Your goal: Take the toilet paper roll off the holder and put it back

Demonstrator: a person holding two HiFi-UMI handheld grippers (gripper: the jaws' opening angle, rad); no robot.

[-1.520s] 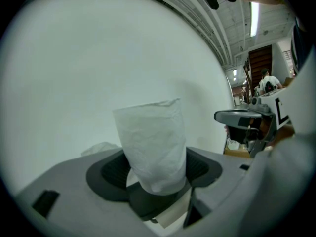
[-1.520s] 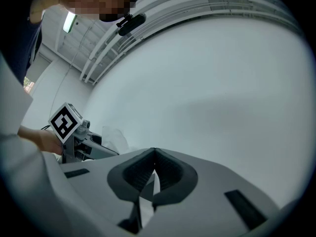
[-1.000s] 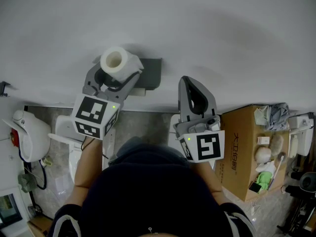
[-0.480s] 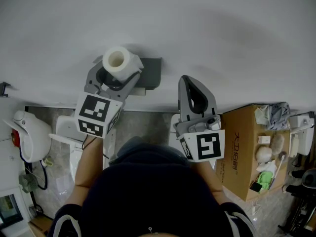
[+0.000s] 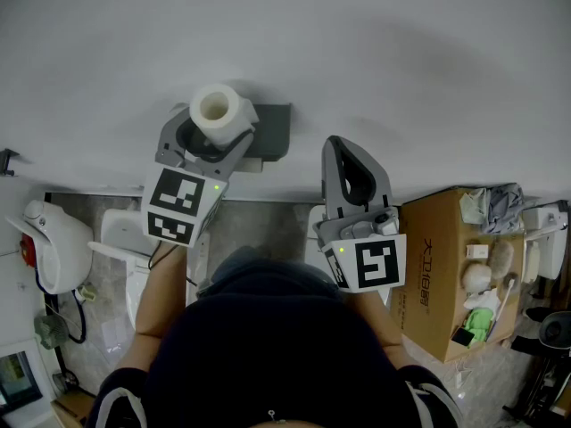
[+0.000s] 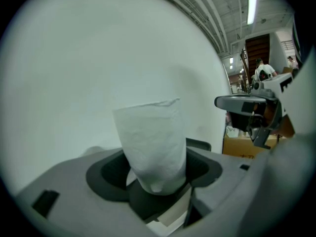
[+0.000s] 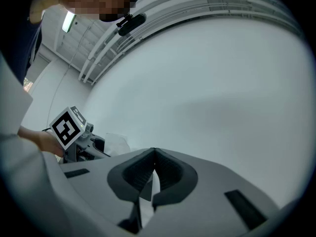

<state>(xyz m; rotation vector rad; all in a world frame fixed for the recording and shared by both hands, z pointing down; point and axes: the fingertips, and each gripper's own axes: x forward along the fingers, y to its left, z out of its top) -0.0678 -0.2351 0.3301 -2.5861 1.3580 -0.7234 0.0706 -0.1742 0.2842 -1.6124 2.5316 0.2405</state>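
The white toilet paper roll [image 5: 217, 110] stands upright between the jaws of my left gripper [image 5: 212, 130], close to the white wall. Its hollow core faces up. In the left gripper view the roll [image 6: 153, 142] fills the gap and both pads press its sides. The dark grey holder [image 5: 273, 132] is fixed to the wall just right of the roll, partly hidden by it. My right gripper [image 5: 346, 154] hangs to the right of the holder with its jaws closed together and nothing between them [image 7: 154, 154].
An open cardboard box [image 5: 433, 270] with small items stands on the floor at the right. A white fixture [image 5: 53, 239] sits low on the left. The person's dark clothing fills the bottom of the head view.
My left gripper has carried the roll a little to the right and up, closer to the holder. The right gripper has stayed where it was.
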